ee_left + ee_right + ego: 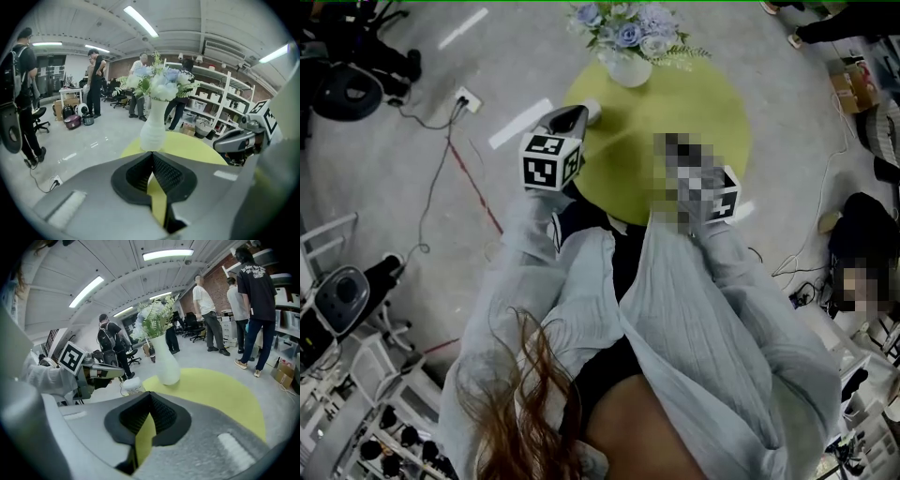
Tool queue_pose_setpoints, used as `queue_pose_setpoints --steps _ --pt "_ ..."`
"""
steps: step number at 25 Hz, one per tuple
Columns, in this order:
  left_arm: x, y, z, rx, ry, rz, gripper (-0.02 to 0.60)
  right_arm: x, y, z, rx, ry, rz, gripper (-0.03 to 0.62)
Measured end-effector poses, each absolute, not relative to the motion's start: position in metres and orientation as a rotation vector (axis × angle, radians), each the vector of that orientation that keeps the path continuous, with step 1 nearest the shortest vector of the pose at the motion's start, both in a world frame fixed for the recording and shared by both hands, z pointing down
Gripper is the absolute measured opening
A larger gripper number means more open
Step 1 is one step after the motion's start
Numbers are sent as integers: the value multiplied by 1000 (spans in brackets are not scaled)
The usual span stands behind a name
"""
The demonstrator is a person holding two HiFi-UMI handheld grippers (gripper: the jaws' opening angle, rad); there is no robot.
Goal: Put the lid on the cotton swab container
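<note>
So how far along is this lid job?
Seemingly not started. The left gripper and right gripper are both shut and empty, held near the yellow table. The white container sits near the table's edge by the vase; no separate lid is discernible. Finding, gripping and fitting the lid all seem left.

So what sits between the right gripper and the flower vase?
Nothing: in the right gripper view only bare yellow table shows between the right gripper and the vase. The white container stands aside, by the left gripper.
</note>
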State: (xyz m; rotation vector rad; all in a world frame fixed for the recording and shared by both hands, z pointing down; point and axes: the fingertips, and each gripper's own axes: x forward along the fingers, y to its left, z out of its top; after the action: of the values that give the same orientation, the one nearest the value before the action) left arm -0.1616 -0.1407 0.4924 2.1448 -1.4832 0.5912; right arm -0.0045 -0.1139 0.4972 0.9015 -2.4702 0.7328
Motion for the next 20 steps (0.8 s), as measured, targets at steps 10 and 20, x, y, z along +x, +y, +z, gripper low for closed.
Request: queue_pose_setpoints --steps 10,20 --pt "-157 -111 460 2118 -1610 470 18 -13 -118 458 811 -2593 655 2" --pt "-172 -71 455 1981 -1758 346 18 -13 -130 436 740 -2655 578 2"
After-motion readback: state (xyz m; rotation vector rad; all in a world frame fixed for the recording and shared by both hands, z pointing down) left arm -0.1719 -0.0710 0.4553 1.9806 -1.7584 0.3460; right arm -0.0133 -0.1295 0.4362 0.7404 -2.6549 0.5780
